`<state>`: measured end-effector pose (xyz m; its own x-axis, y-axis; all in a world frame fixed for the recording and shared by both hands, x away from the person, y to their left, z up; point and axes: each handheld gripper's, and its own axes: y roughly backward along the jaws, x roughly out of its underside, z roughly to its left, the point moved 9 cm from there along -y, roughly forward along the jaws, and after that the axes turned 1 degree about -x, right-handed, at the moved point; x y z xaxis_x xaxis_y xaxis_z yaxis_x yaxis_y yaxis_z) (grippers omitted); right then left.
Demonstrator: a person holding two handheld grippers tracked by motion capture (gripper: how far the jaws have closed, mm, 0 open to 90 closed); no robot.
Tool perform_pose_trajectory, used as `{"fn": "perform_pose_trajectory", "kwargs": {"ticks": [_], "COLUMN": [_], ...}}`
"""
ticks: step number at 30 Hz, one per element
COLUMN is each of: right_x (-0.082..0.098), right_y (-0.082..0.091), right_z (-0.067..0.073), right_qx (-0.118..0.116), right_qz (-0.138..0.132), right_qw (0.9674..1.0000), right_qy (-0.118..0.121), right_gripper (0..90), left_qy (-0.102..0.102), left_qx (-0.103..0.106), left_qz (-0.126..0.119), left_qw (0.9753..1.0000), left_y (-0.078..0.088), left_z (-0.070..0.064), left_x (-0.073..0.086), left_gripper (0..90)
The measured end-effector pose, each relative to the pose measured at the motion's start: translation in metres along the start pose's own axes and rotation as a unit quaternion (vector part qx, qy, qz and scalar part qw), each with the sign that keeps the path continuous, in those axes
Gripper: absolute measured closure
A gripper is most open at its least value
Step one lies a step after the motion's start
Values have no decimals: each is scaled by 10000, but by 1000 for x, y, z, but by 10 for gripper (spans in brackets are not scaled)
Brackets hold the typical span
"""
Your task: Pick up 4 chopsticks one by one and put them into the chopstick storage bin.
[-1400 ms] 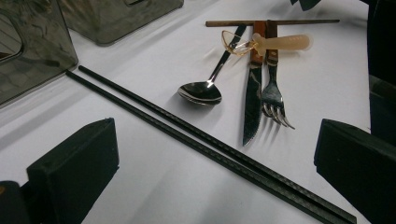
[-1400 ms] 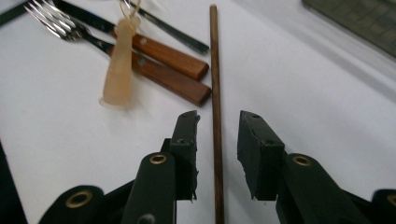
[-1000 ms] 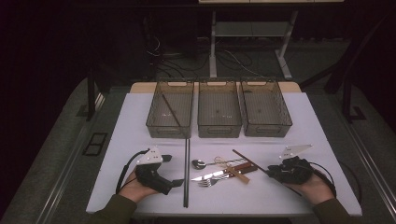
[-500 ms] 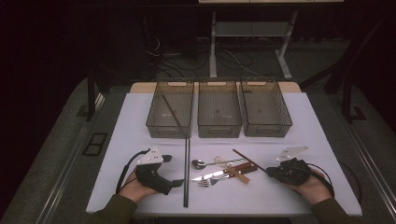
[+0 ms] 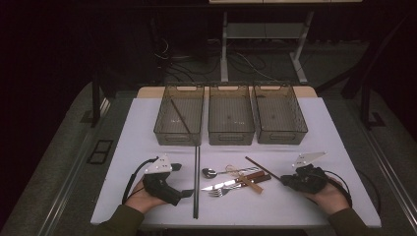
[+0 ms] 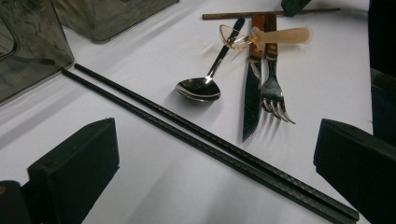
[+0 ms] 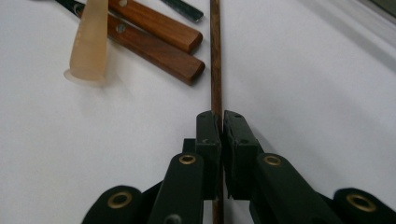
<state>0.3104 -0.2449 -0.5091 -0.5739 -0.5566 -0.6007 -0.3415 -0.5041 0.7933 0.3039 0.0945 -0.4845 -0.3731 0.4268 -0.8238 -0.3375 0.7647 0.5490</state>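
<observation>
high view: the right gripper (image 5: 286, 180) lies low at the near right of the tabletop (image 5: 334, 132), its tip at the near end of the brown chopstick (image 5: 261, 168), which runs from there up-left toward the bins (image 5: 231, 115); the left gripper (image 5: 177, 183) rests at the near left, just left of the black chopsticks (image 5: 196, 182); one stick already lies in the left bin (image 5: 180, 118)
left gripper view: jaws wide apart with nothing between them; black chopsticks cross the tabletop just ahead, with spoon (image 6: 200, 86), knife (image 6: 252, 88) and fork (image 6: 274, 84) beyond
right gripper view: jaws together, clamped on the brown chopstick (image 7: 215, 60) close to its near end; wooden handles (image 7: 156, 42) lie just left of the stick
step done well: I judge this the pick-up; keep the clamp firm, since a grip so near the end lets the long free part sag or swing; lift straight up first, so the far part clears the handles, then carry it level to a bin
change: the right jaws have just been closing, with the brown chopstick between them; in the high view both hands lie where they did a second ago
</observation>
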Motion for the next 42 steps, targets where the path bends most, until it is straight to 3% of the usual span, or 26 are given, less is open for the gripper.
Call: {"fn": "perform_pose_trajectory", "kwargs": {"ticks": [13, 23, 42], "right_x": [-7, -19, -61], "right_y": [10, 23, 30], "right_z": [-3, -4, 4], "right_qx": [-60, -147, -216], "right_qz": [-237, -575, -876], "right_qw": [9996, 9980, 9959], "right_qy": [-120, -205, -95], "right_gripper": [855, 857, 857], "left_qy": [-17, -13, 3], "left_qx": [9, 18, 4], "left_qz": [6, 15, 24], "left_qw": [10000, 10000, 10000], "left_y": [0, -1, -1], "left_z": [-1, -1, 0], "left_x": [0, 0, 0], "left_gripper": [0, 0, 0]}}
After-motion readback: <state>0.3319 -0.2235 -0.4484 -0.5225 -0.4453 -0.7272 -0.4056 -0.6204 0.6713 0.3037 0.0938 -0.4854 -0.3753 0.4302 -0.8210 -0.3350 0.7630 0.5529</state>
